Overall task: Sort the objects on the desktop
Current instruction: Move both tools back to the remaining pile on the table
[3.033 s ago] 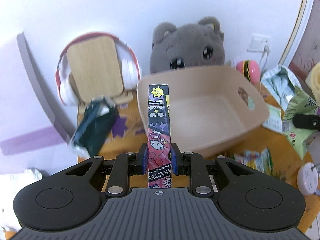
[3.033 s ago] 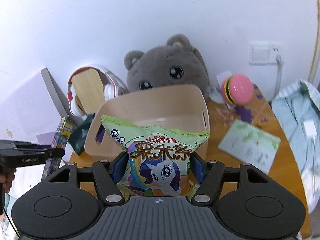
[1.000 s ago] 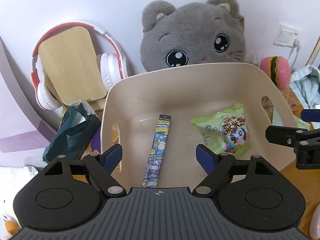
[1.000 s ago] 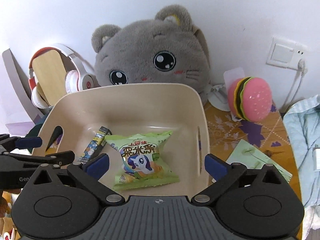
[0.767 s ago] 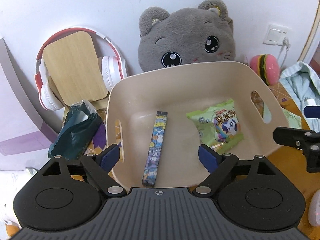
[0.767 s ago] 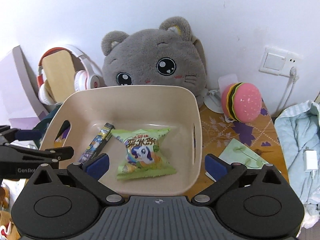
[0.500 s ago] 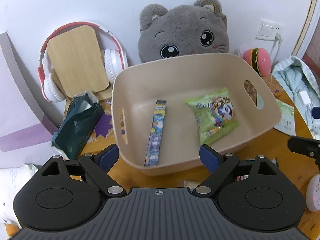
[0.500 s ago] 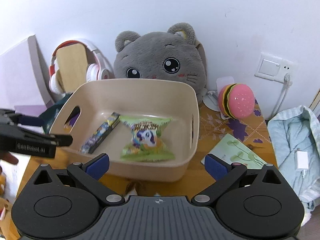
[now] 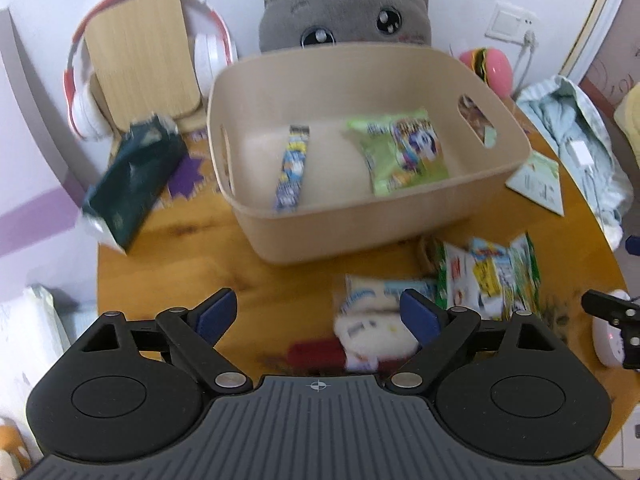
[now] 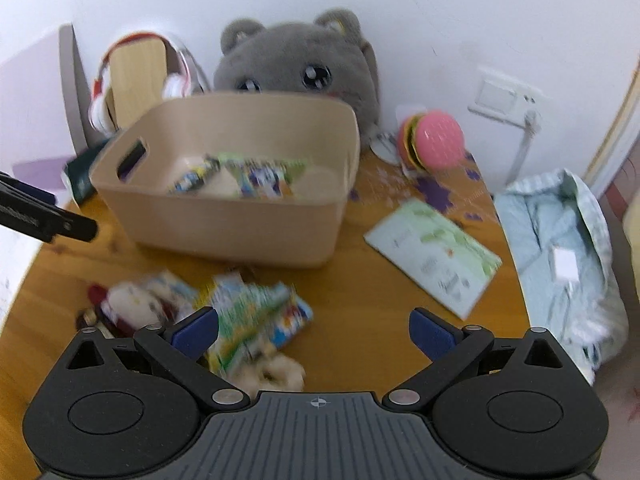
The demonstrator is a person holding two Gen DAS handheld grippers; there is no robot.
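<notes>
Beige bin (image 9: 360, 236) holds the strip pack (image 9: 292, 168) and green snack bag (image 9: 400, 152). Both tongs spread, empty — left tongs (image 9: 318, 314), right tongs (image 10: 314, 330). Table (image 9: 180, 248) packets (image 10: 256, 316) blurred, unreadable.

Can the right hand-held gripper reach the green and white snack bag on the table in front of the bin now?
Probably yes: the right hand-held gripper is open and the snack bag lies uncovered just ahead, toward its left finger.
</notes>
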